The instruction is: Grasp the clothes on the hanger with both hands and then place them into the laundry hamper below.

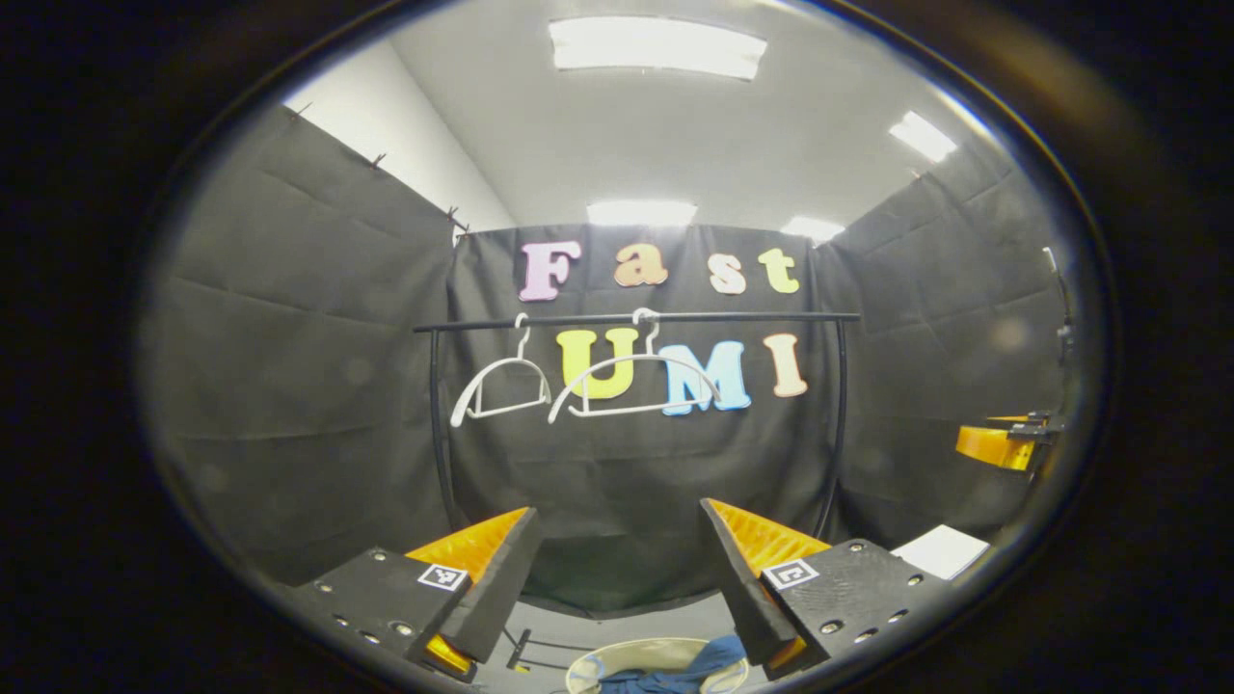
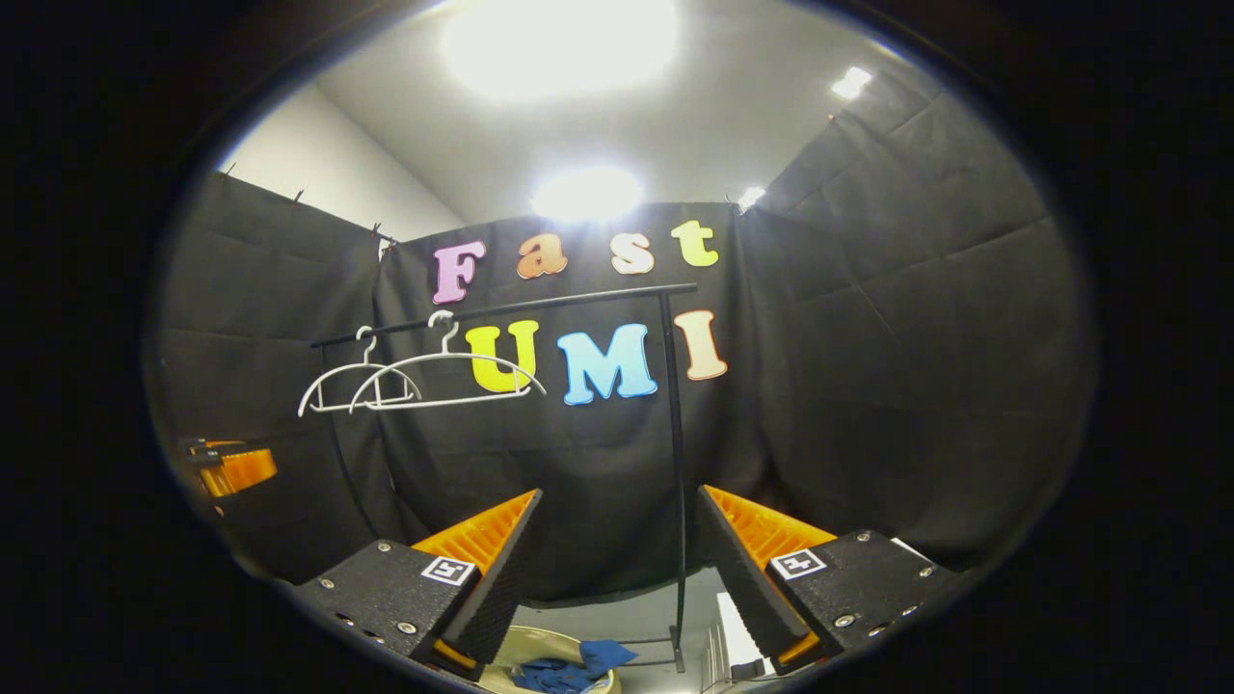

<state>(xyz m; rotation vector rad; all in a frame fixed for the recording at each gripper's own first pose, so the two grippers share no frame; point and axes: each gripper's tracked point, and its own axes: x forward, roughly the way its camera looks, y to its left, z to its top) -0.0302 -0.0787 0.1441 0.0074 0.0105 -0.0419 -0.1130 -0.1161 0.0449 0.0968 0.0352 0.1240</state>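
Claws first: the left claw is wide open, with a big gap between its two fingers, and it holds nothing. The right claw is wide open too, and it also holds nothing.

Down below the left claw, at the bottom of the left gripper view, sits the hamper. It has a pale round rim. Blue clothes lie inside it, and a bit of the cloth hangs up over the rim near the claw's right finger.

The right gripper view shows the same hamper low down, just by the right claw's left finger. The blue clothes are bunched up inside it, and one corner pokes out over the rim.

Farther back stands a black rack with a bar across the top and thin legs. Two white hangers hang on the bar, side by side, and both are bare. In the left gripper view there is a small hanger on the left and a big hanger next to it.

Off at the right edge of the left gripper view you can see part of the other claw. The wall of black cloth goes all around, and lamps shine on the ceiling.
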